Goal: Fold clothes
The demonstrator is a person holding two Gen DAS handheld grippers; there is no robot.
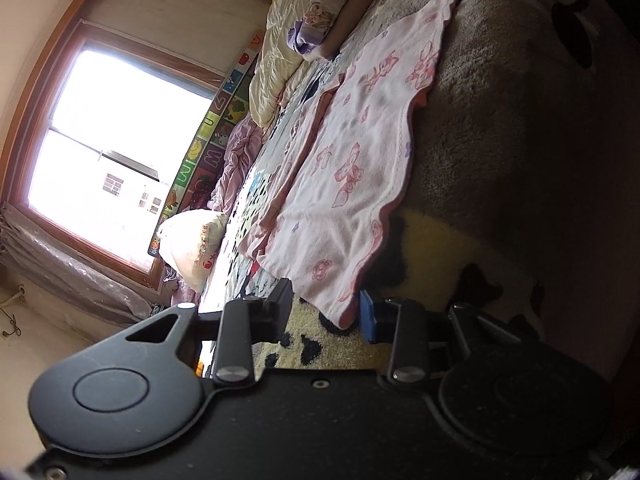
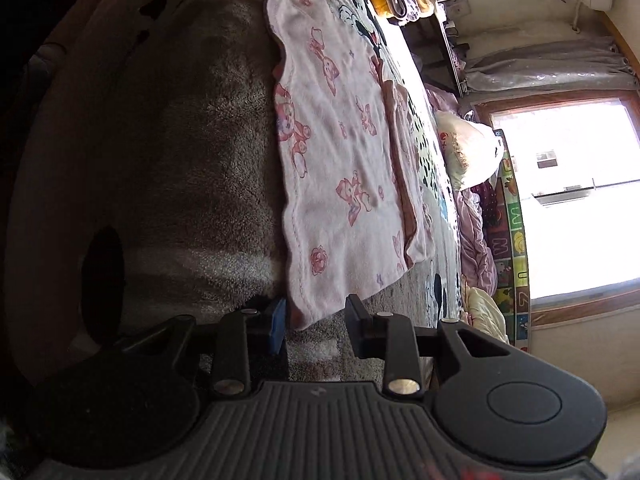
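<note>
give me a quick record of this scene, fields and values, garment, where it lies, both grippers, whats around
garment: pink printed garment, spread flat
surface: patterned blanket on a bed
left gripper: jaws apart, one near corner of the garment lying between them, pads not pressing on it
right gripper: jaws apart, the other near corner between them, not pinched
background: bright window, alphabet mat below it, piled bedding at the far end
fold: not yet begun

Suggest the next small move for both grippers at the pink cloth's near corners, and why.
Probably close both grippers. The left gripper and right gripper each straddle a near corner of the pink printed cloth, which lies flat on the bed blanket; the pads seem not yet pressed on it, so lifting now would likely leave it behind.
</note>
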